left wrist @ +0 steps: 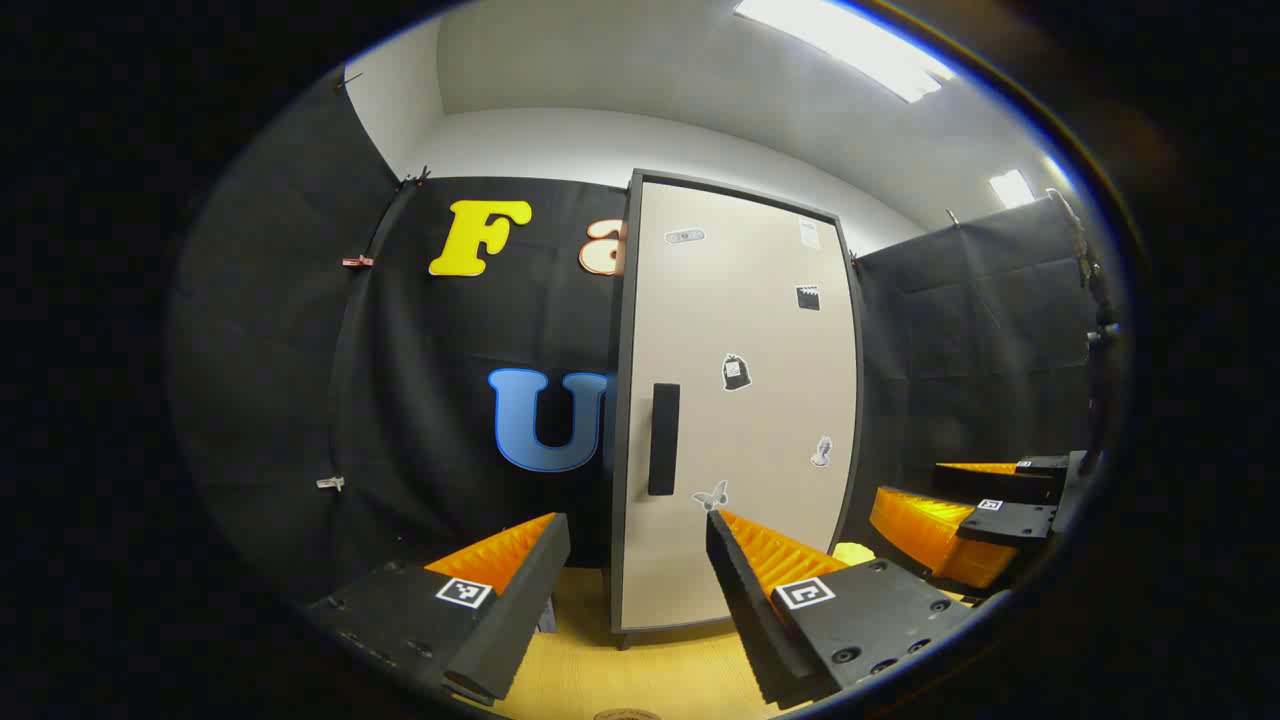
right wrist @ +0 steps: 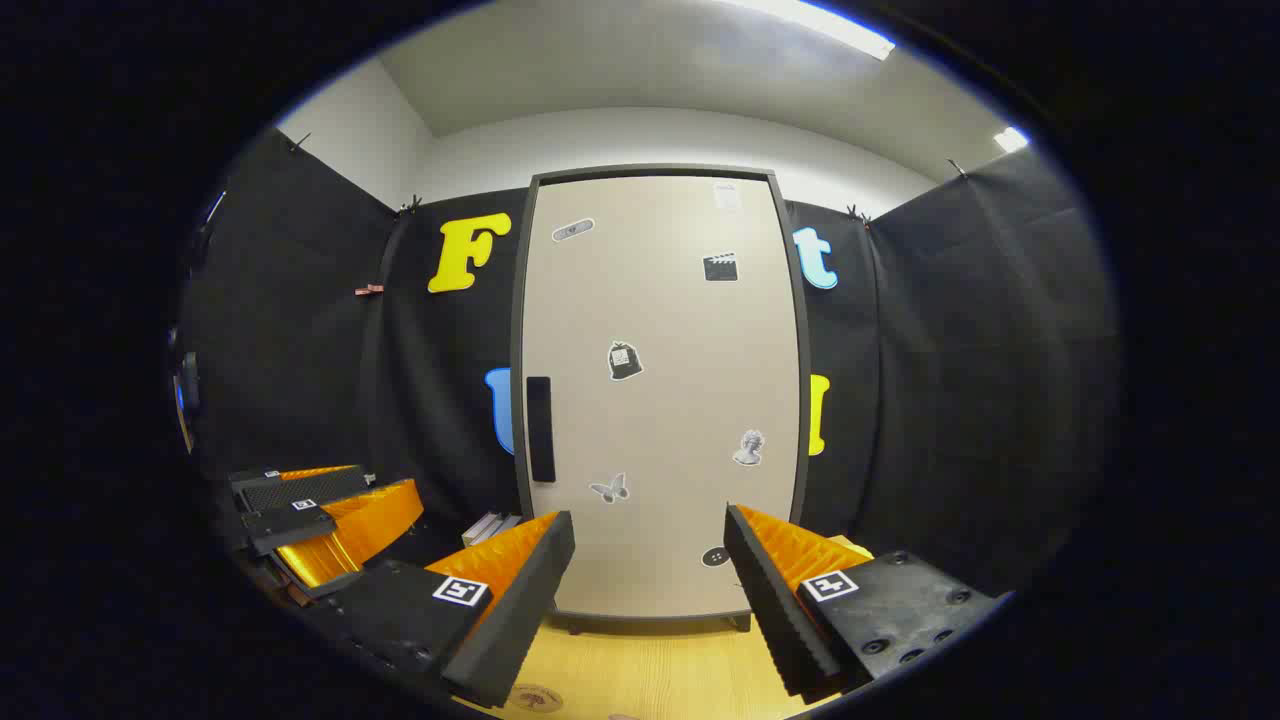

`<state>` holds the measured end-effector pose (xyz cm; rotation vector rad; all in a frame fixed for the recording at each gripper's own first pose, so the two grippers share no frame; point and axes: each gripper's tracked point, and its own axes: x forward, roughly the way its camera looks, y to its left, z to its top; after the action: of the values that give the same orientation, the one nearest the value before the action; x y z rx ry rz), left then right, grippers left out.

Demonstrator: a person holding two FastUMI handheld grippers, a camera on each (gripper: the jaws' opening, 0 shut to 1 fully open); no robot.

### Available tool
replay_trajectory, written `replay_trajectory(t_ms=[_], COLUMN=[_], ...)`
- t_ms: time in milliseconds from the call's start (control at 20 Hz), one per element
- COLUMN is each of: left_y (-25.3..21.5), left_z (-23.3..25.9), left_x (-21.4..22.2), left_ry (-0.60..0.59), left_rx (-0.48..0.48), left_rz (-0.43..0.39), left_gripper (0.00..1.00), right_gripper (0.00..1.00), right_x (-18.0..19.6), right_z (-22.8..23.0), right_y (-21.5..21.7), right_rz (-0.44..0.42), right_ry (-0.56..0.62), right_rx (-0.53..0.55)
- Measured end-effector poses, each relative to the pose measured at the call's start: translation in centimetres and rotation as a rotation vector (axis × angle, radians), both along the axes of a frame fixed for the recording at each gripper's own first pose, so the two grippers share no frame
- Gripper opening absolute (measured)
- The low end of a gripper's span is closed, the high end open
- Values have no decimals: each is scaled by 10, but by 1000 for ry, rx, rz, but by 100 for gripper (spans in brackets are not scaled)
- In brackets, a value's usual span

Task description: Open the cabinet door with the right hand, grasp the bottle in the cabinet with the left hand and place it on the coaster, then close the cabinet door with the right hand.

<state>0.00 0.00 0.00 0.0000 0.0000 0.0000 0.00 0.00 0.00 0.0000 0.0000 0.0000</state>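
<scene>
Door (right wrist: 660,390) is seen shut, upright handle (right wrist: 540,428) ahead-left of spread right gripper (right wrist: 650,590); left gripper (left wrist: 640,590) also spread.

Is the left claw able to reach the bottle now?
Probably not. The cabinet door is shut, so the bottle stays behind it. The left claw waits open in front; the handle is untouched.

Black cloth walls (right wrist: 960,350), white ceiling (right wrist: 640,80), strip lights (left wrist: 845,45), wooden tabletop (right wrist: 650,675).
</scene>
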Motion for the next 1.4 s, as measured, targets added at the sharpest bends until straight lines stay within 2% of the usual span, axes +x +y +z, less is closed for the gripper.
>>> replay_trajectory(t_ms=[300, 350, 400, 450, 500, 550, 800, 850, 900, 950, 1400], left_y=[1, 1, 2, 4, 4, 4, 6, 7, 8, 9, 42], left_z=[4, 4, 3, 3, 3, 3, 0, -1, -3, -4, -6], left_x=[-1, 0, 1, 2, 3, 4, 4, 4, 5, 7, 0], left_ry=[-6, -6, -5, -4, -4, -4, 5, 9, 13, 16, 14], left_rx=[-7, -9, -12, -13, -13, -12, -16, -18, -18, -19, -19], left_rz=[-2, -3, -2, -1, 3, 6, 20, 23, 27, 30, 77], left_gripper=[88, 83, 88, 88, 83, 88, 88, 83, 83, 87, 88], right_gripper=[98, 98, 98, 98, 98, 98, 98, 98, 98, 98, 98], right_x=[2, 3, 3, 3, 2, 4, 8, 9, 11, 12, 37], right_z=[3, 3, 3, 4, 4, 5, 3, 3, 4, 5, 14], right_y=[0, 0, 0, 0, 1, 1, 4, 6, 9, 10, 43], right_rz=[0, 2, 1, 4, 6, 8, 19, 25, 34, 35, 90], right_ry=[-3, -4, -3, -5, -7, -8, 3, 4, 1, -5, -37], right_rx=[20, 18, 15, 13, 12, 9, 7, 9, 11, 9, 24])
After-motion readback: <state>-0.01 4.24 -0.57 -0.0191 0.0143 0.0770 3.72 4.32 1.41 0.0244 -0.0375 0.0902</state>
